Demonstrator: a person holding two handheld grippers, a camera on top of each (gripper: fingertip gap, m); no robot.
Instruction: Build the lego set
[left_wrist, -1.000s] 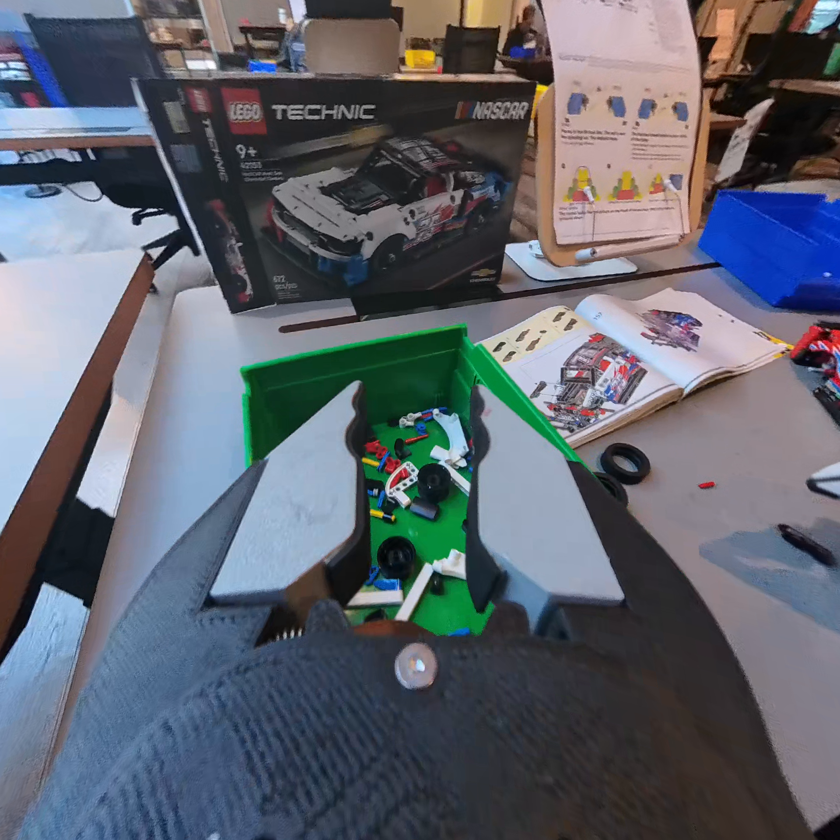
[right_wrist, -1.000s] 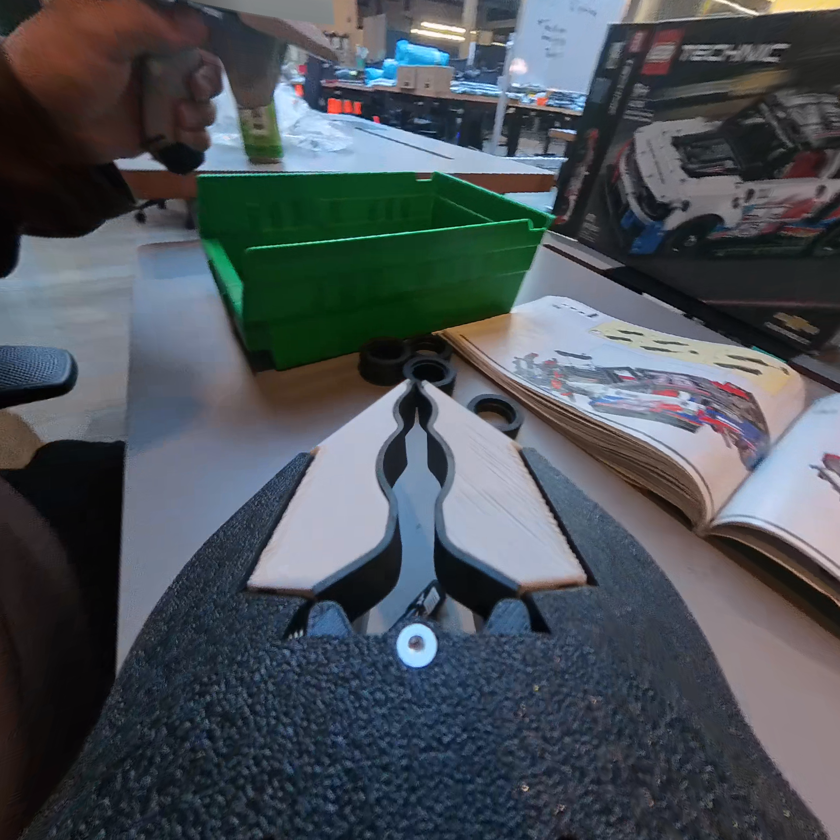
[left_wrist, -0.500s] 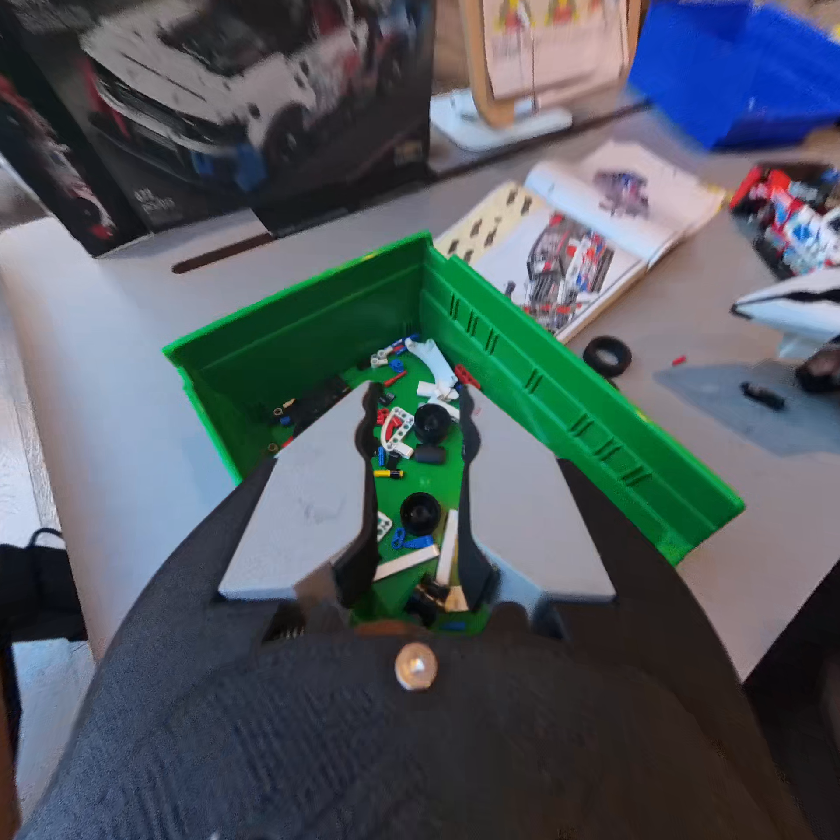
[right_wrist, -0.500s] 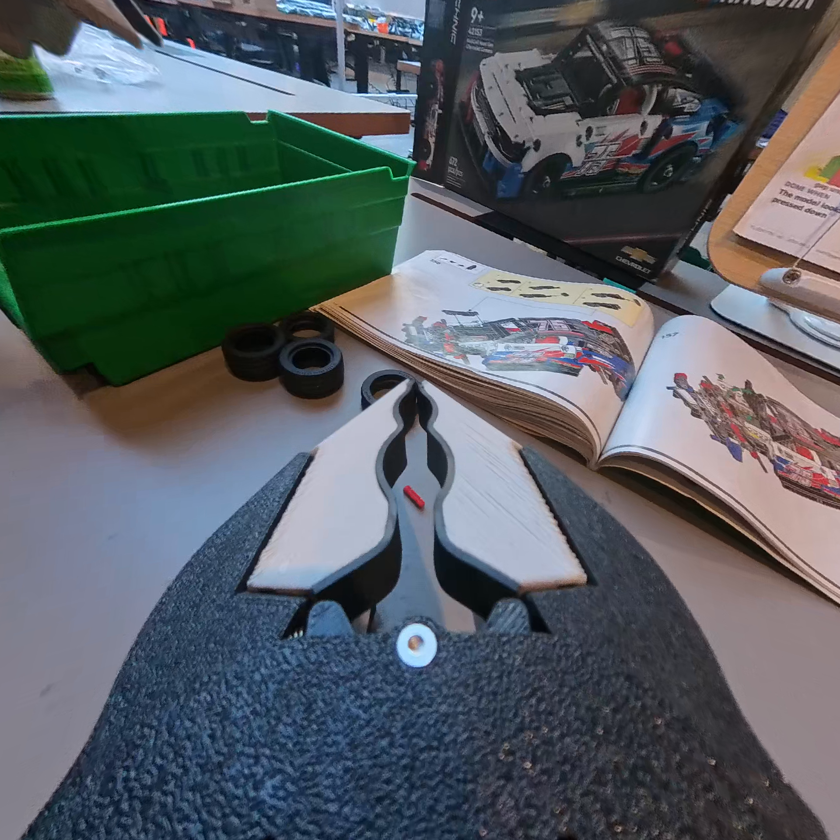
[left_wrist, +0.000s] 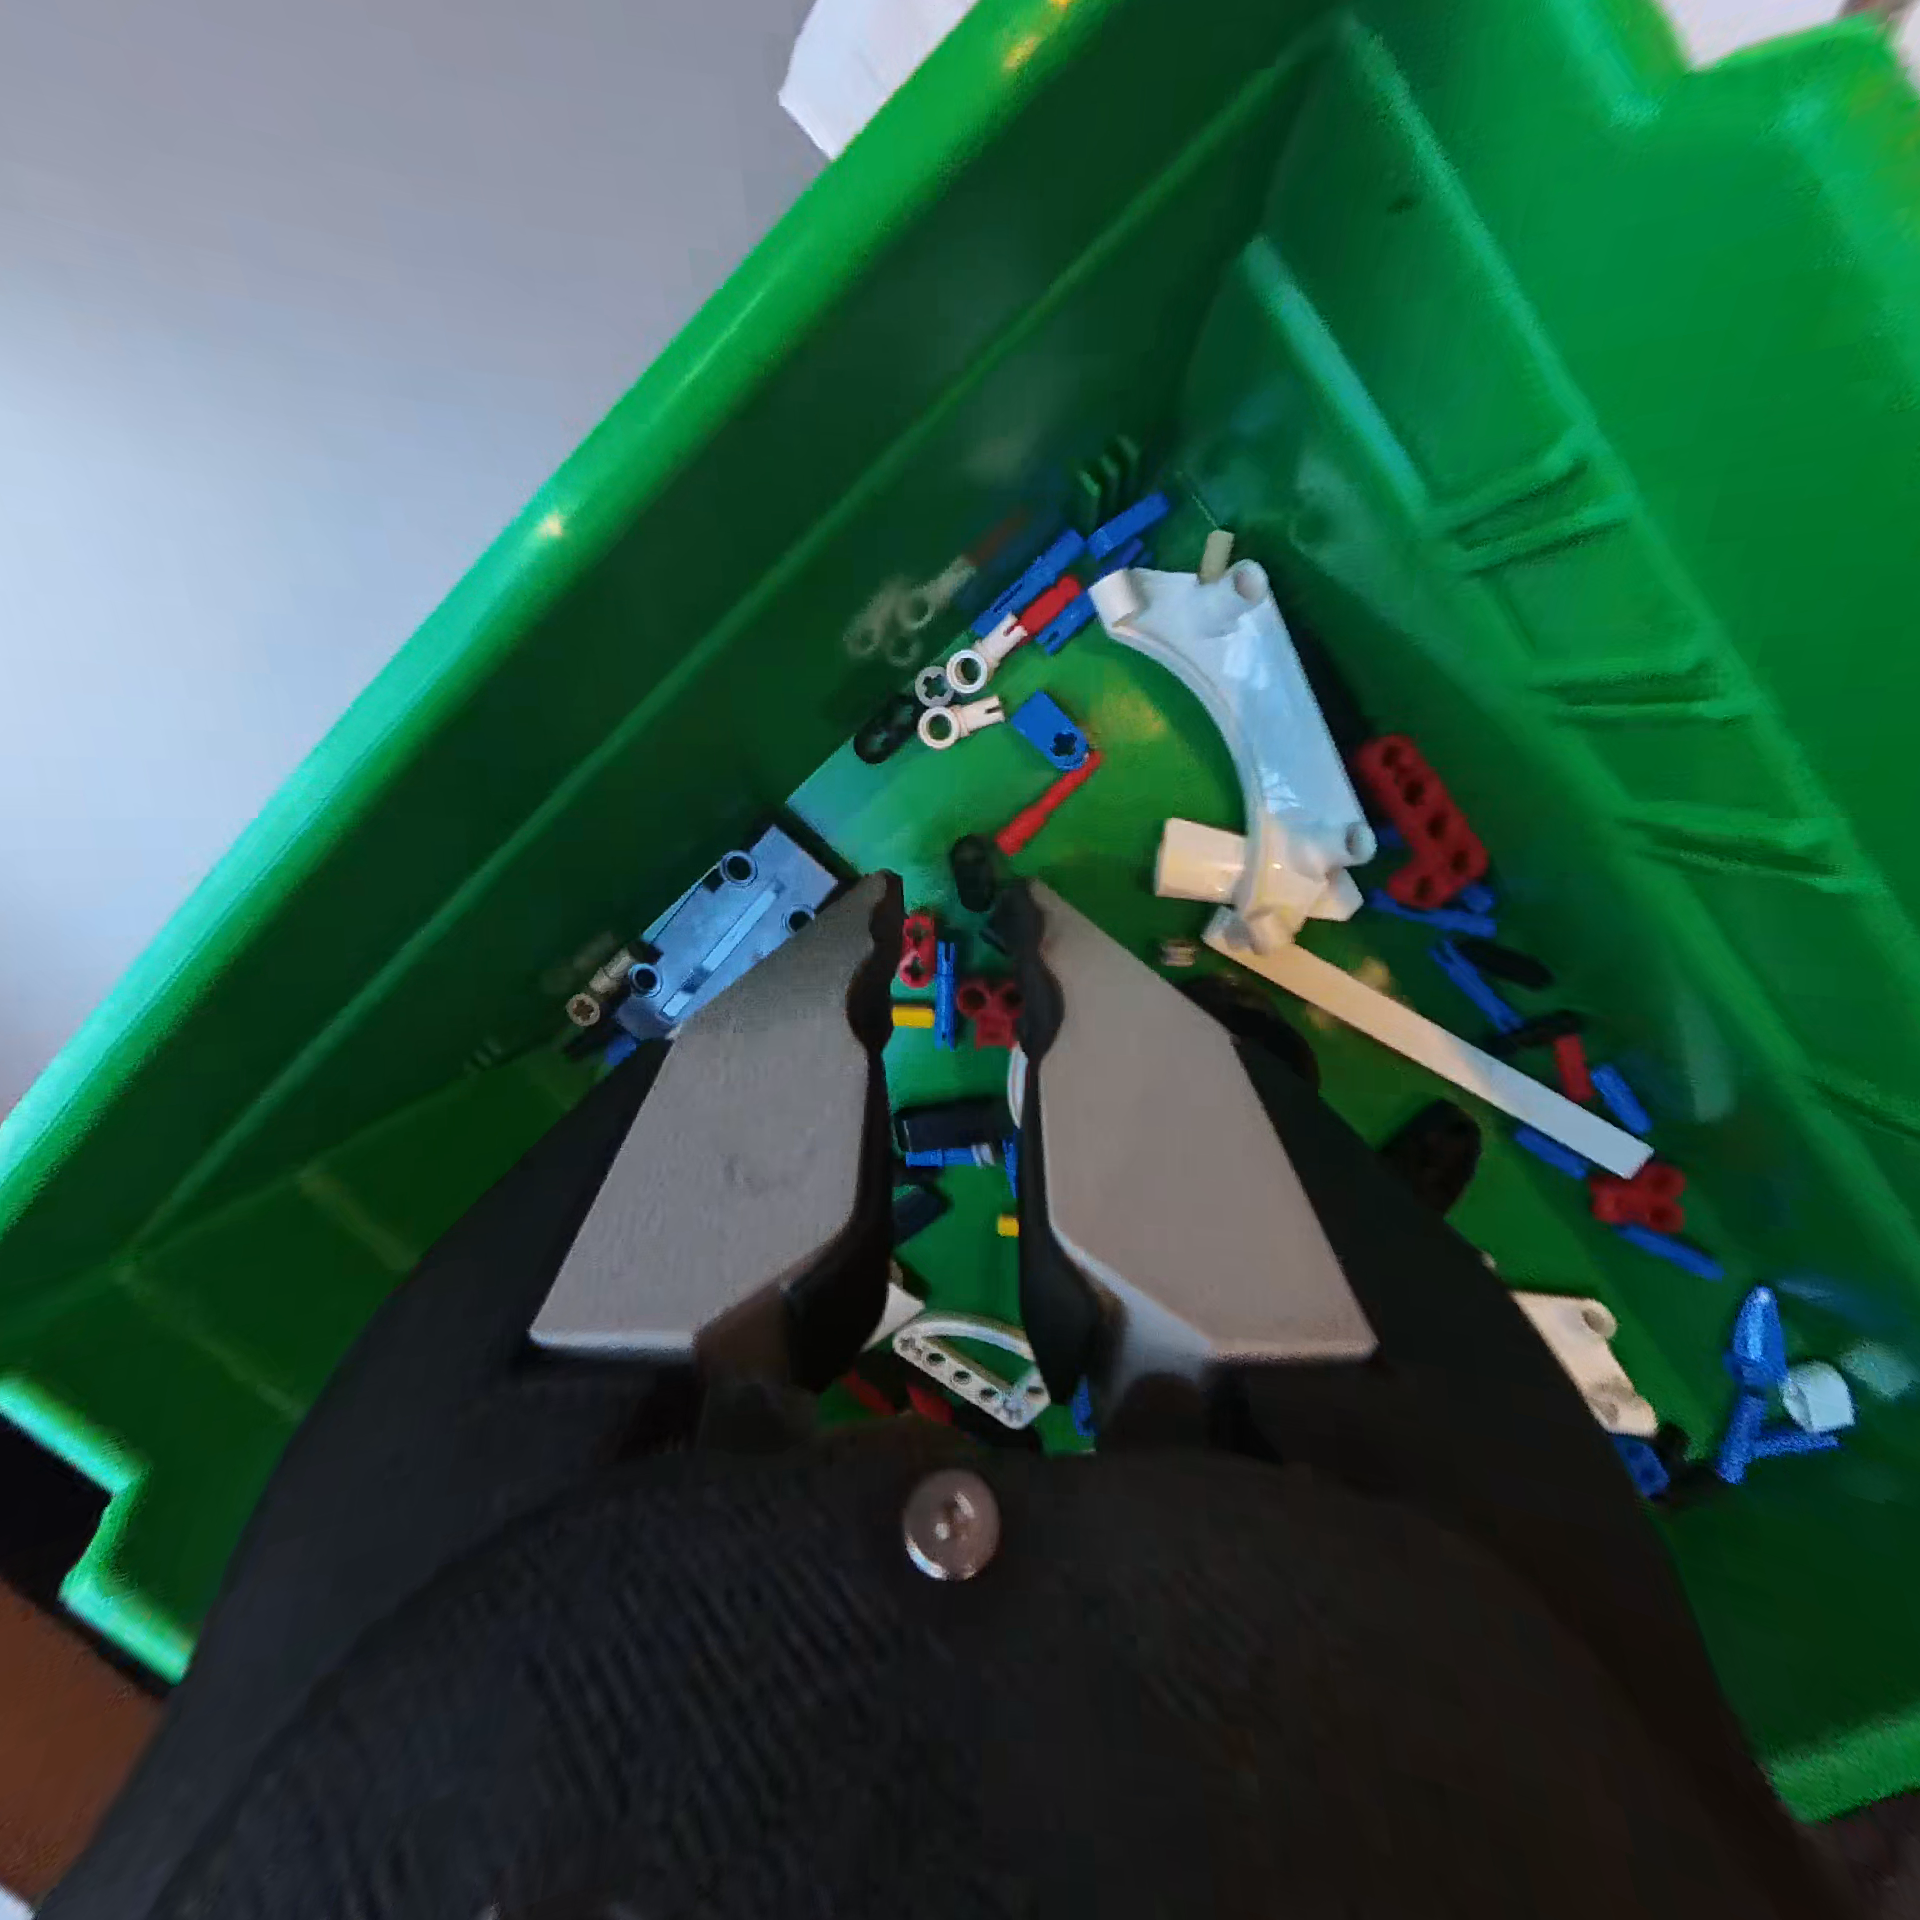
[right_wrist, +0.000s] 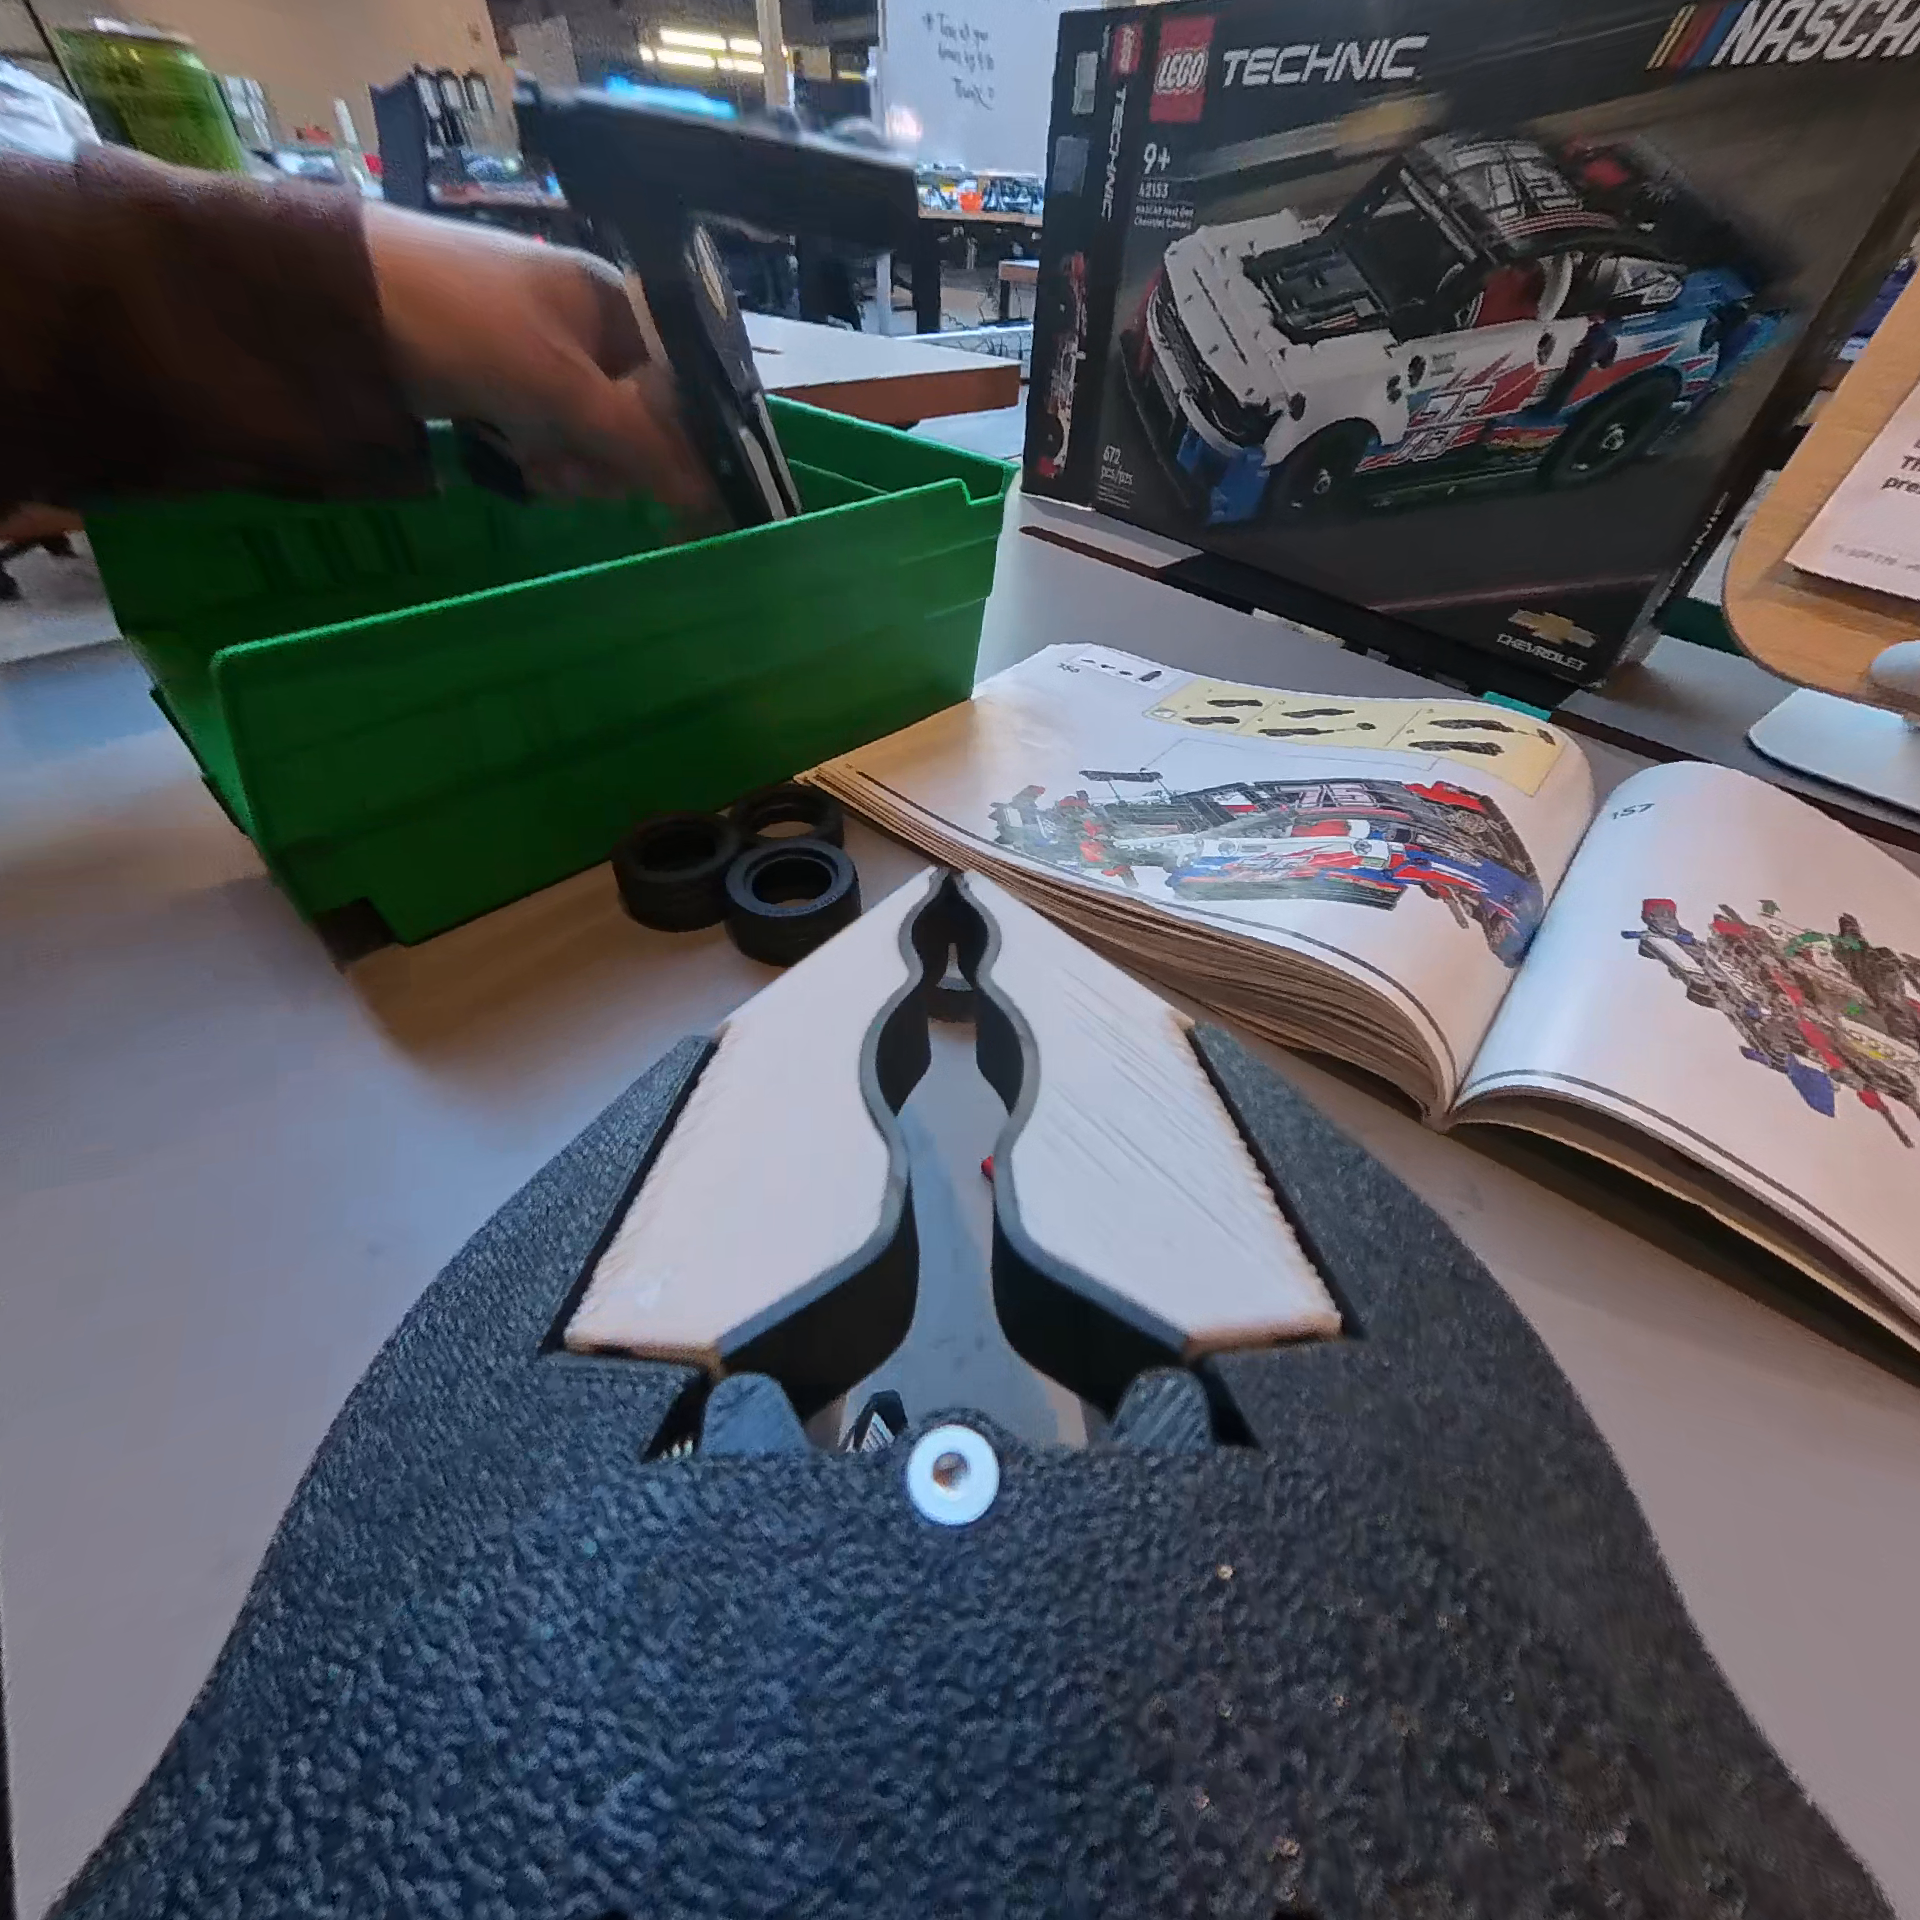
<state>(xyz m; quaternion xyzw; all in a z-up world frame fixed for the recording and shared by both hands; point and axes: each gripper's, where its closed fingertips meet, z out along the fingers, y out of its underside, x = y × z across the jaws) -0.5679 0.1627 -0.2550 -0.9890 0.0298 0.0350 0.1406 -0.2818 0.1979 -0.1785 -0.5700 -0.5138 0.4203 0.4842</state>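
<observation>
Lego pieces (left_wrist: 987, 1008) between parted left gripper (left_wrist: 951, 899) fingertips, inside green bin (left_wrist: 644, 582).

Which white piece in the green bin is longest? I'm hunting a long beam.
The flat white beam, lying straight and diagonal below the curved white arch panel; the other white pieces are shorter or curved.
</observation>
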